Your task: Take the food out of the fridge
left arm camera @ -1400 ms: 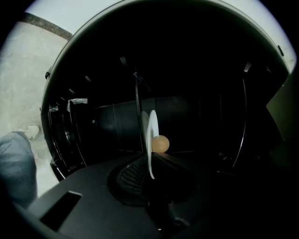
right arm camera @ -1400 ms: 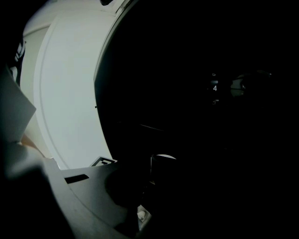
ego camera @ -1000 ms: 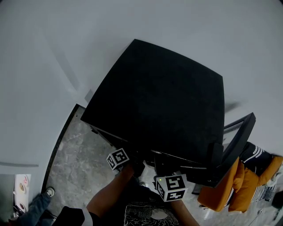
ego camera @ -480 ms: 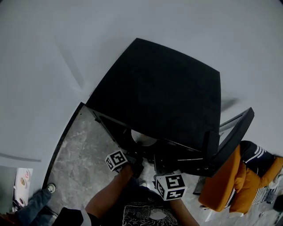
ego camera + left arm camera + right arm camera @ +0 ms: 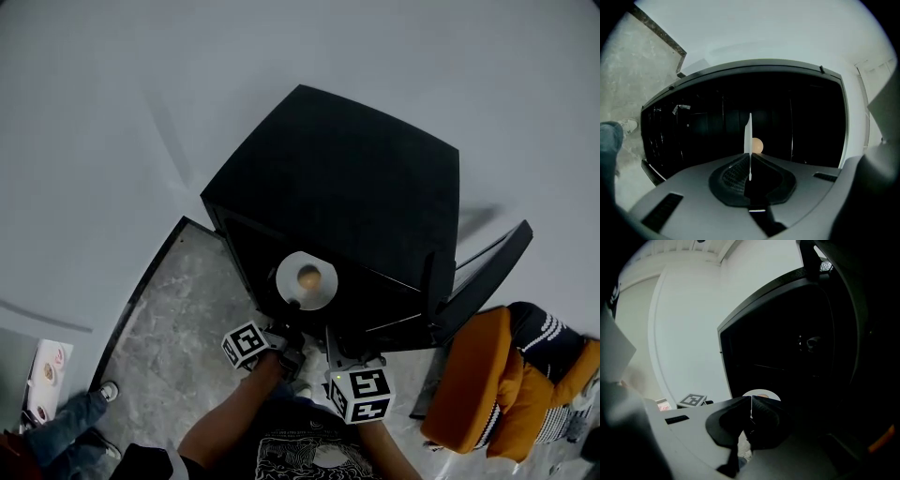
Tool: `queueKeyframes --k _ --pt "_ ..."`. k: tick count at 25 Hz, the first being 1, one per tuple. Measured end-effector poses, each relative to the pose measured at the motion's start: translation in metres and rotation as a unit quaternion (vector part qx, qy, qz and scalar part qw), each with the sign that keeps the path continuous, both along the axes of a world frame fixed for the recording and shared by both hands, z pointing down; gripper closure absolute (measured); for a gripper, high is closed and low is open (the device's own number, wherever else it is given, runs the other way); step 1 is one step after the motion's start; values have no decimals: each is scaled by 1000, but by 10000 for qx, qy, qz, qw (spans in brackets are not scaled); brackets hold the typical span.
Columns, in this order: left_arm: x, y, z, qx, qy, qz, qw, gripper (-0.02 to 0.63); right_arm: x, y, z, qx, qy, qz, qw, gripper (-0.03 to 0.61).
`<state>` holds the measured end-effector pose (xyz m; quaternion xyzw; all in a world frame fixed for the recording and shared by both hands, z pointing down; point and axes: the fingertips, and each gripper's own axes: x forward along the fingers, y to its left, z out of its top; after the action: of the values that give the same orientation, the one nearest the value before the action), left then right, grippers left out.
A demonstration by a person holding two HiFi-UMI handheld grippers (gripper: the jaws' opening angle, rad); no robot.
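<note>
A small round, orange-tan piece of food (image 5: pixel 309 277) sits at the middle of a white plate (image 5: pixel 289 267). The plate is at the open front of a black fridge (image 5: pixel 356 187), showing just past the near edge of the fridge's top. The interior behind it is dark.

The left gripper (image 5: pixel 292 306) has the plate by its near rim. In the left gripper view the plate appears edge-on as a thin white line running straight into the slit between the jaws, which are pinched on it. The food shows as a small ball just beyond the jaw tips, slightly to the right. The plate is round, so it has no long axis, and its flat plane lines up with the grip.

The right gripper (image 5: pixel 336 349) hangs near the fridge's lower front, to the right of the plate and nearer the person. Its jaws are pressed together on nothing, with only a hairline of light between them. In its own view the plate lies a little beyond the tips, not touching.

The door (image 5: pixel 487 272) stands swung open at the right, and grey mottled floor (image 5: pixel 178 319) lies at the left.

The left gripper is clearly the nearer one — it already holds the plate. The coming move likely turns on drawing the plate straight toward the person, kept level so the food does not roll off.
</note>
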<state>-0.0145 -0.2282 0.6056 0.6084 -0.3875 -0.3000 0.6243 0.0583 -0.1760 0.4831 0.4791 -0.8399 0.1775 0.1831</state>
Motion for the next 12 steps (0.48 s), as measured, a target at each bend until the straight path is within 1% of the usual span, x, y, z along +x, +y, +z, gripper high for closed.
queueKeyframes --k 5,12 --pt "-4 20 -21 175 8 -138 9998 594 -2 18 -4 49 -72 -60 9999 556" --pt "-5 48 -55 431 133 -323 9985 595 0 40 -9 129 -155 -149 9997 556"
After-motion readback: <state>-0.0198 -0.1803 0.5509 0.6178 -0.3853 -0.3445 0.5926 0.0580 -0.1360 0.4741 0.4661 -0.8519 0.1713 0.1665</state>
